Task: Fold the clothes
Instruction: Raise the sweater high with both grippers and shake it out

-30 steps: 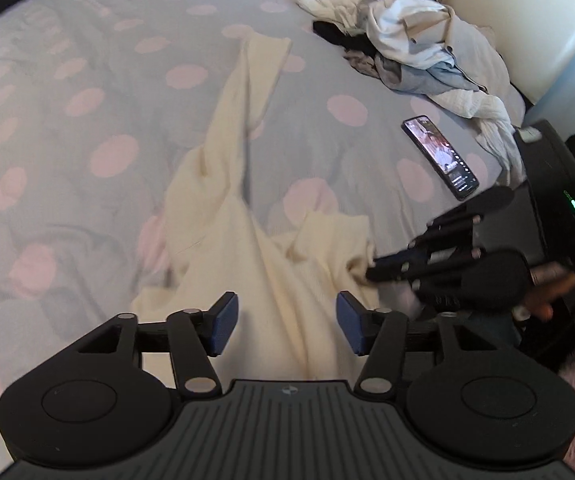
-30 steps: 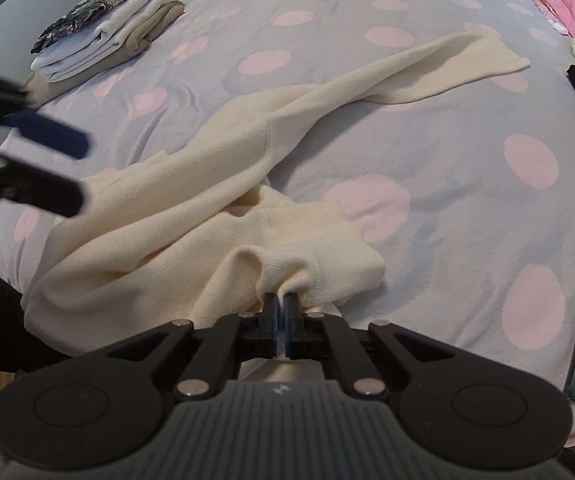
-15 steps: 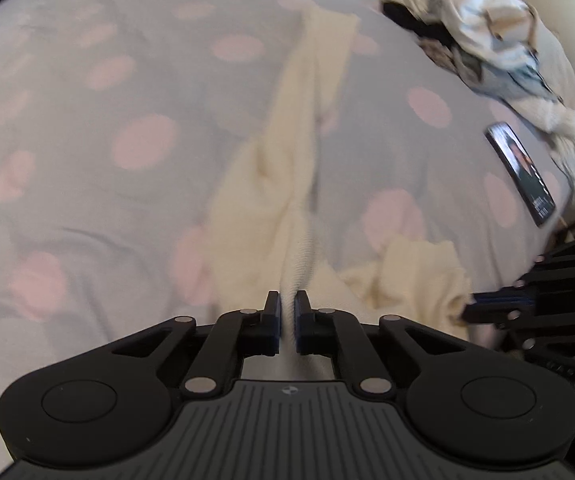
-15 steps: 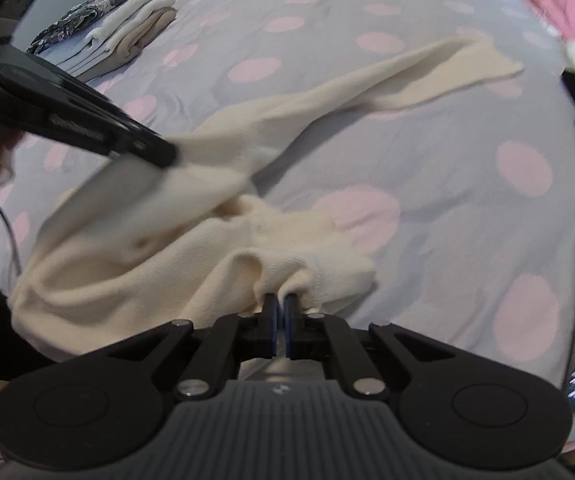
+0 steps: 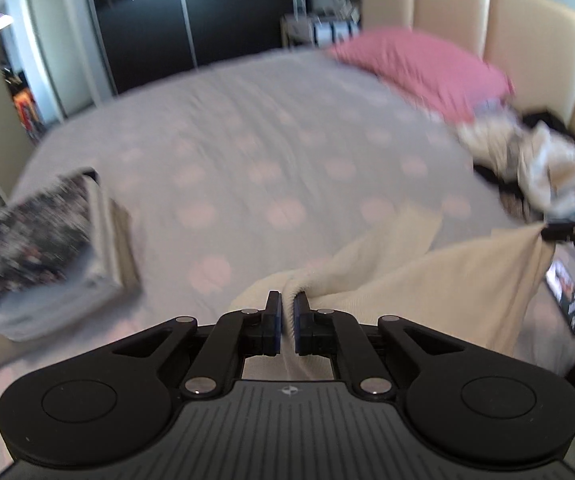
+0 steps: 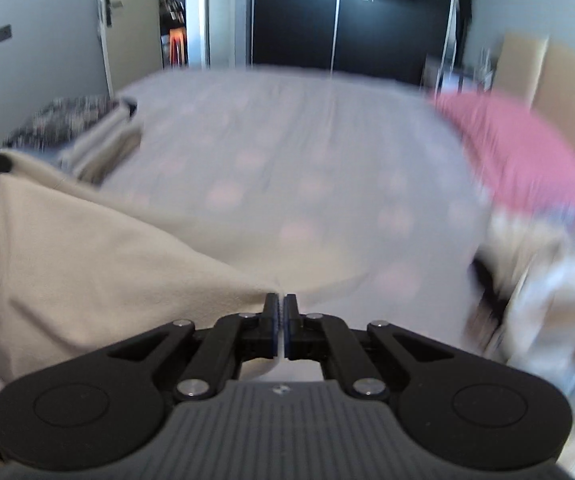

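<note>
Now one cream garment [image 5: 427, 280] hangs stretched between two grippers: the left gripper [image 5: 286, 312] pinches one edge, the right gripper [image 6: 280, 312] another. Below lies one grey, pink-dotted bed [image 5: 247, 152] with one folded stack [image 5: 47, 248], one loose heap [image 5: 535, 168], one pink pillow [image 5: 419, 64], one phone [image 5: 569, 300]; the bed's middle is bare.
</note>
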`<state>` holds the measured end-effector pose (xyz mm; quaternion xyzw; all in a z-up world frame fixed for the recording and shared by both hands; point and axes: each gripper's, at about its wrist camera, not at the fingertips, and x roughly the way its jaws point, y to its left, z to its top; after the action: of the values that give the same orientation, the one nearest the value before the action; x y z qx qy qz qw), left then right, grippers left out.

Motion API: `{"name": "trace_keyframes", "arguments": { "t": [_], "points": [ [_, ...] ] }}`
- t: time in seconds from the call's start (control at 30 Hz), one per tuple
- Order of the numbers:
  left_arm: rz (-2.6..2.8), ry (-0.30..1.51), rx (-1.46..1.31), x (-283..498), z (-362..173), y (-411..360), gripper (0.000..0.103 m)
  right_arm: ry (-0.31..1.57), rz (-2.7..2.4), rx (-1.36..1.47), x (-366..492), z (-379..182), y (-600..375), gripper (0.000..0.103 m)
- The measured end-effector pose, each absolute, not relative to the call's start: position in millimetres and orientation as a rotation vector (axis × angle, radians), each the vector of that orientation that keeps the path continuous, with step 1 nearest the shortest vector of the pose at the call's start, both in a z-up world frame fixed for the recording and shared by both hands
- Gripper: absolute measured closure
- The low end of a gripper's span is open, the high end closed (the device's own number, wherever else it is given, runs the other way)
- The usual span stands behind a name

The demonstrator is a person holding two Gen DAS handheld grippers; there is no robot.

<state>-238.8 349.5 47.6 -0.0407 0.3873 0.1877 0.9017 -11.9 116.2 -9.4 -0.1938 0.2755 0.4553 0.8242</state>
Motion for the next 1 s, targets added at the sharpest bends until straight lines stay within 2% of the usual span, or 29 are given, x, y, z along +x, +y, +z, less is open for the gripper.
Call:
{"name": "trace_keyframes", "arguments": {
  "t": [0.2, 0.4, 0.57, 0.8, 1.0],
  "points": [
    [0.397, 0.615, -0.054, -259, 121, 334, 0.099, 0.28, 0.965, -0.431, 7, 101, 132, 0.101],
    [0.369, 0.494, -0.05, -276, 166, 318, 0.099, 0.1, 0.948, -0.385, 9, 180, 137, 0.1],
    [0.317, 0.643, -0.096, -273, 123, 318, 0.099, 0.216, 1.02, -0.392, 15, 162, 142, 0.1],
    [0.222, 0.953, -0.234, -261, 6, 317, 0.099, 0.522, 1.072, -0.506, 22, 47, 141, 0.1],
    [0.108, 1.13, -0.28, -252, -56, 299, 0.099, 0.752, 1.094, -0.608, 21, -42, 129, 0.1]
  ]
}}
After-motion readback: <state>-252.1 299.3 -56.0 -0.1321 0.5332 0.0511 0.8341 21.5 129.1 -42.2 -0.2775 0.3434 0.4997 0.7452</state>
